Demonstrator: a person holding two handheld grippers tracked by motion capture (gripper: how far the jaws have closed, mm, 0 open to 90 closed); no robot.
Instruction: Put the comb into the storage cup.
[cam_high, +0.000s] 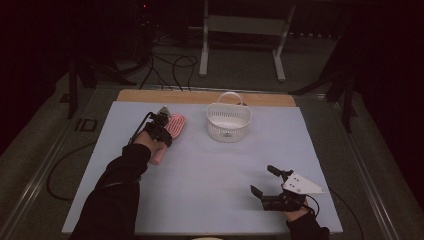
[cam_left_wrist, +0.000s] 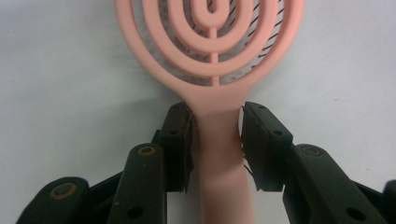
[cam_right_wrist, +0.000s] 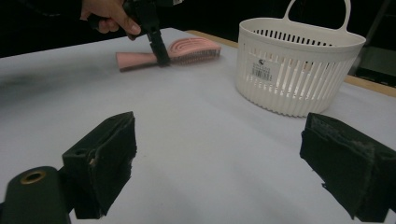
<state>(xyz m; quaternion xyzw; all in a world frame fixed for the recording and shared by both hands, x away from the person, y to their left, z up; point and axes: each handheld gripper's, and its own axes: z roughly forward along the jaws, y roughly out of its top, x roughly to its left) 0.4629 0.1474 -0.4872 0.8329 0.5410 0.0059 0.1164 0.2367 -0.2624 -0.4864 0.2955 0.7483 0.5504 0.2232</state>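
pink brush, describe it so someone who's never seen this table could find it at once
On the pale blue table, look at the far left area, left of the white slatted basket. The pink brush lies flat there, its handle pointing toward the person, with the left tongs straddling its neck. It is the only pink thing, with a head of open concentric loops.

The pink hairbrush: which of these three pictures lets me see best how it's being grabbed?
The left gripper view: the jaws flank the pink hairbrush at its neck, just below the ringed head. The high view shows it small, partly under the left gripper. The right gripper view shows it far off, lying flat on the table.
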